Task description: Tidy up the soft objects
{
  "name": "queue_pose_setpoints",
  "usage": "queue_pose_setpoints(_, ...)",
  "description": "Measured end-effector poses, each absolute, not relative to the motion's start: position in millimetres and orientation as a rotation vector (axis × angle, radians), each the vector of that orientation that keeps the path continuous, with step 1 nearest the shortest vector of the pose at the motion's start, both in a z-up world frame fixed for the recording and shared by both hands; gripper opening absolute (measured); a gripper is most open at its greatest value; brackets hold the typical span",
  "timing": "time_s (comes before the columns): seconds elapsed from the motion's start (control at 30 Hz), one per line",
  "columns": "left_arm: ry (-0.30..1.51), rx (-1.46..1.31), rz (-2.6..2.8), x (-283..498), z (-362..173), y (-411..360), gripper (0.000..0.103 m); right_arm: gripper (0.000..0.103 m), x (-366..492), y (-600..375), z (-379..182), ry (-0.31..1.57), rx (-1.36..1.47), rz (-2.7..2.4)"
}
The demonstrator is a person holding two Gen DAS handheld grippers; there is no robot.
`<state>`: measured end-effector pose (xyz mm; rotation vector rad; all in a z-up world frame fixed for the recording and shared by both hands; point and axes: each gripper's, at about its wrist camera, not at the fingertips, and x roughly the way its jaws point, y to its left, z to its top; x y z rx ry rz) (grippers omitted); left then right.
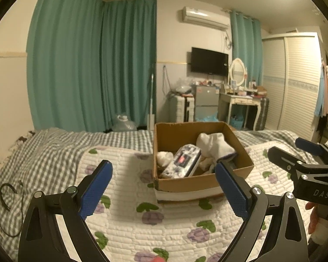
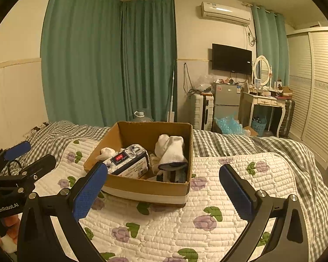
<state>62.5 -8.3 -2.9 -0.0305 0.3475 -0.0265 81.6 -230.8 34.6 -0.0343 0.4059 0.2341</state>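
Observation:
A brown cardboard box (image 1: 187,182) (image 2: 142,187) sits on the floral quilt of the bed. Inside lie white socks (image 1: 214,145) (image 2: 171,150), a soft tissue pack (image 1: 183,161) (image 2: 129,162) and a small white cloth (image 1: 164,158) (image 2: 106,152). My left gripper (image 1: 164,187) is open and empty, held above the quilt just in front of the box. My right gripper (image 2: 163,188) is open and empty, also in front of the box. Each gripper shows in the other's view: the right gripper at the right edge (image 1: 295,152), the left gripper at the left edge (image 2: 29,155).
The floral quilt (image 1: 164,229) (image 2: 207,218) lies over a grey checked sheet (image 1: 43,152) (image 2: 284,148). A black cable (image 1: 6,198) lies on the sheet at the left. Green curtains, a fridge, a dressing table and a wardrobe stand beyond the bed.

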Motion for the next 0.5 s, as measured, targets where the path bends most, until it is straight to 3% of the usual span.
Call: queue_pose_setpoints(0.5,0.335,-0.026,-0.027,60.5,-1.8,-8.4,0.096,0.103,82.2,-232.8,33.9,0.410,-0.032,0.227)
